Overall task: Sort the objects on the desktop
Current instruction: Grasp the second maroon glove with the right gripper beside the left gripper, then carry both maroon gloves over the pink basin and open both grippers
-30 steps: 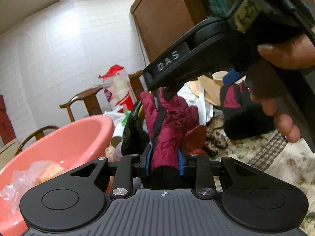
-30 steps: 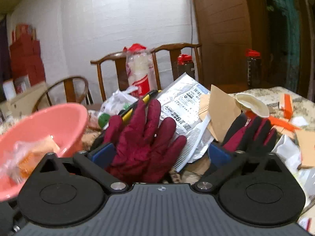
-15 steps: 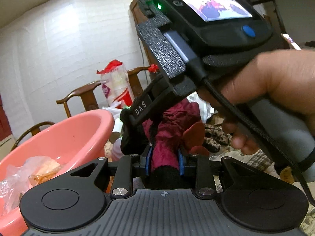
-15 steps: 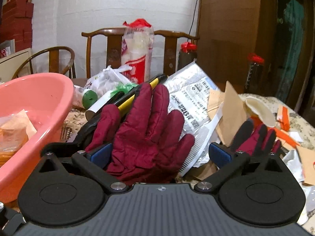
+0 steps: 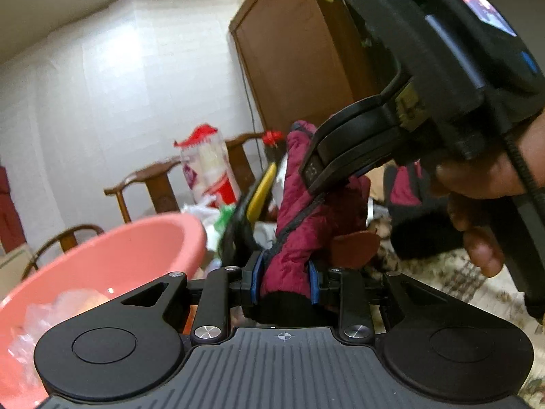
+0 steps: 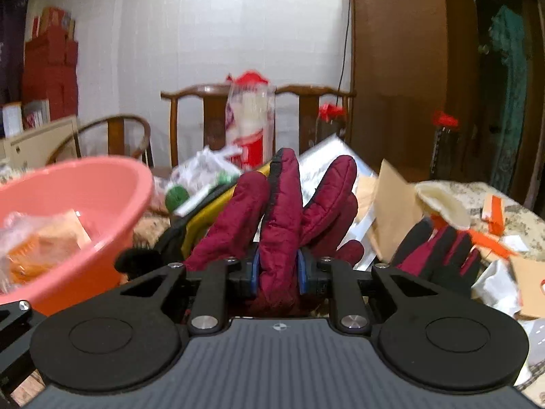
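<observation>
A cluttered table [image 6: 511,201] fronts a white wall. At six o'clock, the left gripper [image 5: 284,284] and right gripper [image 6: 277,274] both clamp the maroon glove [image 6: 282,211]; pink basin [image 6: 75,184] at nine.

left claw [image 5: 283,281]: black | blue pads | silver screws | ribbed grey housing

Right gripper [image 6: 277,272]: my jaws pinch the maroon glove [image 6: 281,211] (fingers pointing up)
Pink basin [image 6: 112,184]: left, beside it
Second glove [image 6: 439,252]: right, on clutter
</observation>
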A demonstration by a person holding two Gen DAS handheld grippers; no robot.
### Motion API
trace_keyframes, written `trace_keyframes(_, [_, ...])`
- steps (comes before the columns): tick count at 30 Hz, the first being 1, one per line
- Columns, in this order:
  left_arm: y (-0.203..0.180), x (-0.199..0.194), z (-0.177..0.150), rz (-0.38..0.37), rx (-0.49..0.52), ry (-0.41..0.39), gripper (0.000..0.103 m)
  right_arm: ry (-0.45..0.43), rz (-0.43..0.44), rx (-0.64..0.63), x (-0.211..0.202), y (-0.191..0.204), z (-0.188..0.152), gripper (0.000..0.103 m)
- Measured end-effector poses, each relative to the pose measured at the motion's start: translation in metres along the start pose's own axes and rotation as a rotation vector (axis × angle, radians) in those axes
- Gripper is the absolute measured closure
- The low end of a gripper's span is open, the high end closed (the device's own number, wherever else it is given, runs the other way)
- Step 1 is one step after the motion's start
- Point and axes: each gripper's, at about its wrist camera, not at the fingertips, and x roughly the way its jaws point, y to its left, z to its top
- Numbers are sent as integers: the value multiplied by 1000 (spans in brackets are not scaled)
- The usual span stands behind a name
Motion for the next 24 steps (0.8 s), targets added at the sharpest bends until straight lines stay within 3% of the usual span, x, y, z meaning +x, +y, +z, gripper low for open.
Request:
trace_keyframes(12, [46,-34,39,125,-24,-90,78,-144,55,-26,-43,26,47,79])
trace_keyframes(18, [95,-47,30,242,-62,-70,78,-177,142,-76,-38,80,71,79])
trace_keyframes(24, [150,-48,7,341,-125,7,77,-154,232,-162,-16,154,83,79])
